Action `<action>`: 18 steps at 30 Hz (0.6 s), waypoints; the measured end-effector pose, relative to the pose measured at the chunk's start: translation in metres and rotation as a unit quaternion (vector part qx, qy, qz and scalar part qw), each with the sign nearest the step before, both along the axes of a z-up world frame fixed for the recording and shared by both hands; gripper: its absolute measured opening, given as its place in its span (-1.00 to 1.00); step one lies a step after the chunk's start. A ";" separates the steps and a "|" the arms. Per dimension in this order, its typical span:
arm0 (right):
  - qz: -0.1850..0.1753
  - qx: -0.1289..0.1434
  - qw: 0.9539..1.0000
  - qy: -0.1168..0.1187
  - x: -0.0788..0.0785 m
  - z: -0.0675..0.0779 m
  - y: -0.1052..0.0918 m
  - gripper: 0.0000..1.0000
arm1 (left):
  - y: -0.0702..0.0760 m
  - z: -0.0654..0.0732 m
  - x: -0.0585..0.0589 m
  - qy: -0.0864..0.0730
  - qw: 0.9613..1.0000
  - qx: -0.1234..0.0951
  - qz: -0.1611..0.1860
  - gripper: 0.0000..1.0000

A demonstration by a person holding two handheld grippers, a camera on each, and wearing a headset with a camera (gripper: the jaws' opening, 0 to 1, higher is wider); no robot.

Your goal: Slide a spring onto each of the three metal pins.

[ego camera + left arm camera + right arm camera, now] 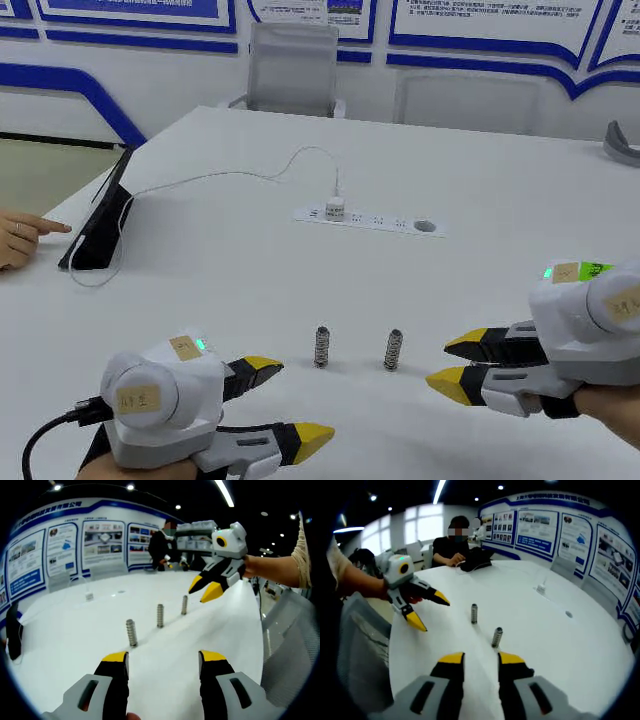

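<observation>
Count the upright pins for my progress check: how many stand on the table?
3, in a row from the left gripper: near pin, middle pin, far pin beside the right gripper.

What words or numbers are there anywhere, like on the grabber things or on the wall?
No text here is clear enough to quote.
Tan stickers on the left gripper and right gripper: handwriting, too blurred.
Wall posters: print too small.
Blue wall heading: characters too blurred.
</observation>
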State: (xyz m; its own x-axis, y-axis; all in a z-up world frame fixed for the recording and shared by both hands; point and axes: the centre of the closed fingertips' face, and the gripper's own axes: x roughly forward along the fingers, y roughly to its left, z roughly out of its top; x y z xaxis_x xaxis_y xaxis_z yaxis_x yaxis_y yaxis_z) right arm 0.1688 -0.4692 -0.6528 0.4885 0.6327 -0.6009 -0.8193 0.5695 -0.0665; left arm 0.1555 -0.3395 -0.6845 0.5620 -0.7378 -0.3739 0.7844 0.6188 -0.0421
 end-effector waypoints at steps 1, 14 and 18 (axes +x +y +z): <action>-0.003 0.001 1.000 -0.002 -0.001 0.000 -0.003 -0.45 | 0.000 0.000 0.000 0.000 1.000 0.000 0.000 0.15; -0.062 0.017 0.998 -0.002 -0.005 -0.009 -0.046 -0.33 | 0.000 -0.003 -0.001 0.004 1.000 0.000 0.000 0.21; -0.072 0.020 0.997 -0.004 -0.006 -0.011 -0.055 -0.25 | -0.001 -0.003 -0.001 0.005 1.000 0.001 -0.001 0.22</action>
